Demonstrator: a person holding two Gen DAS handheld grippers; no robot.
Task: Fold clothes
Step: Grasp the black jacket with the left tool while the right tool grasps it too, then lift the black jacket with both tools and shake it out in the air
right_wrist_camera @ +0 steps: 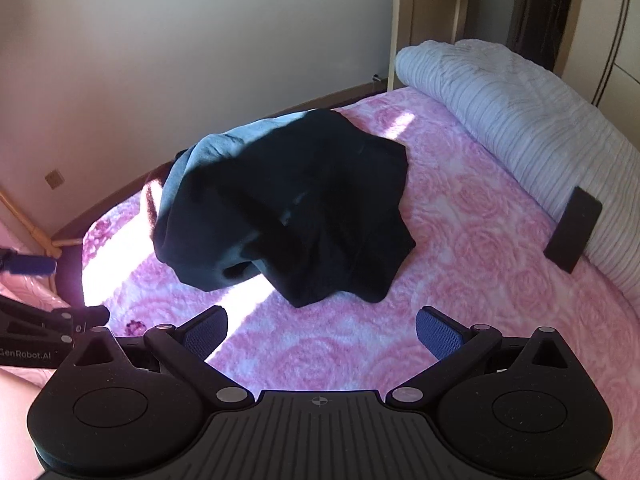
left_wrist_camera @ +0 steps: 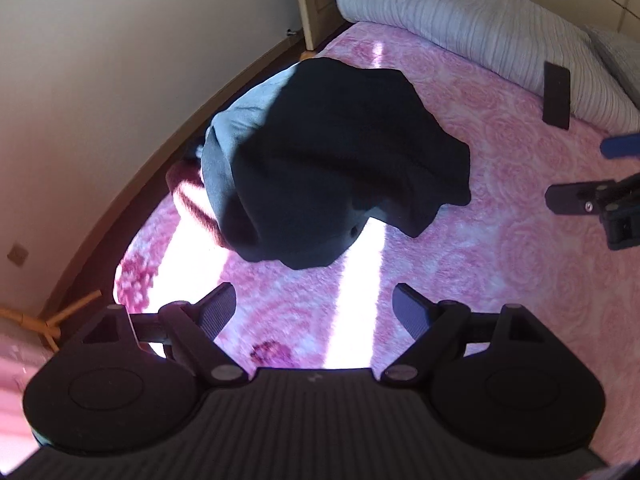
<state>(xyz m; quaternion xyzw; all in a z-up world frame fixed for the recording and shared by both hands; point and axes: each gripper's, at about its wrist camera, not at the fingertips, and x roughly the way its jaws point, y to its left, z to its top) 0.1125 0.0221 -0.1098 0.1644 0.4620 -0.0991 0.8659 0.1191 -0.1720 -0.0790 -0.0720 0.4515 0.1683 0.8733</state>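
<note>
A crumpled dark garment (left_wrist_camera: 336, 160) lies in a heap on the pink rose-patterned bedspread (left_wrist_camera: 500, 208), on top of a light blue garment (left_wrist_camera: 236, 120) and a dark red one (left_wrist_camera: 192, 192). The heap also shows in the right wrist view (right_wrist_camera: 304, 208), with the light blue garment (right_wrist_camera: 216, 148) at its far left. My left gripper (left_wrist_camera: 314, 304) is open and empty, hovering in front of the heap. My right gripper (right_wrist_camera: 322, 328) is open and empty, also short of the heap. Its tip shows at the right edge of the left wrist view (left_wrist_camera: 580, 198).
A rolled white-grey quilt (left_wrist_camera: 480, 28) lies along the far side of the bed (right_wrist_camera: 520, 120). A black rectangular object (left_wrist_camera: 556, 96) leans against it (right_wrist_camera: 574, 228). A wall and wooden skirting run to the left. Bright sun stripes cross the bedspread.
</note>
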